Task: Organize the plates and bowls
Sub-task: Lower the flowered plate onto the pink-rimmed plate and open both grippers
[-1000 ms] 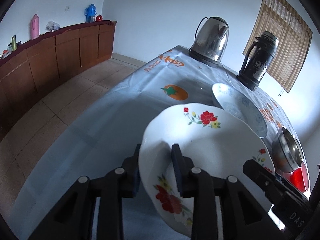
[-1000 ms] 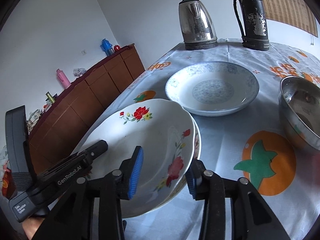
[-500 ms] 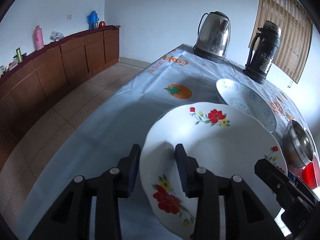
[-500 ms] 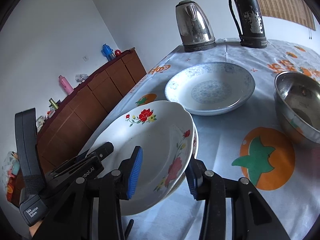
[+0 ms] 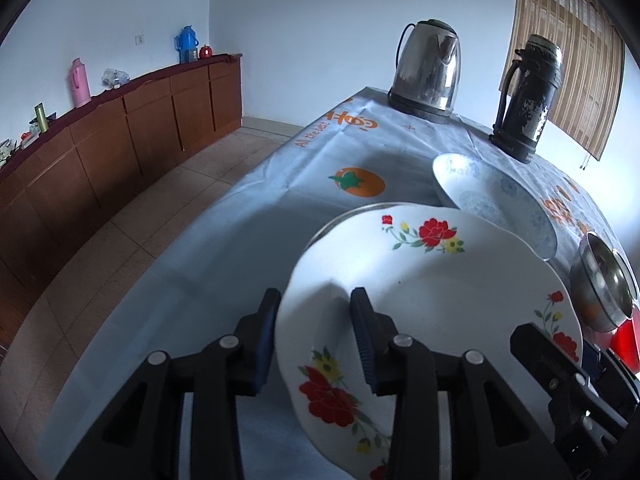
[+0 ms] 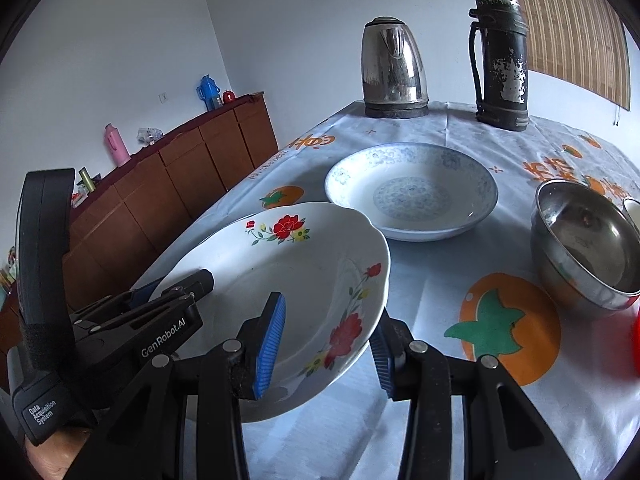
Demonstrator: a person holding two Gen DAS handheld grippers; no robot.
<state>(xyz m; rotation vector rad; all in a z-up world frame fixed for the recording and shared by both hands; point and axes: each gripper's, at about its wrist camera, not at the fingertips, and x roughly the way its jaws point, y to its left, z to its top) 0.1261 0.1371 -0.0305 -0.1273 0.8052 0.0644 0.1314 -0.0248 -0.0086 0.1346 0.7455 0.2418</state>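
straddling opposite rims of the flowered plate [image 6: 304, 280]: left gripper [image 5: 314, 322] just loosened, fingers spread; right gripper [image 6: 326, 344] spread too; blue-patterned plate [image 6: 412, 192] just beyond.

two plates [image 6: 288, 280], perhaps stacked, two bowls [image 6: 412, 192], one kettle [image 6: 394, 68]

Red object [image 6: 636, 344] cut by edge

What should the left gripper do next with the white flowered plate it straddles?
Probably draw the left gripper straight back off the white flowered plate. Its jaws have just been opening and now stand clear of the rim between them, and the plate seems to rest on a second plate beneath. Whether the right gripper presses its side is unclear.
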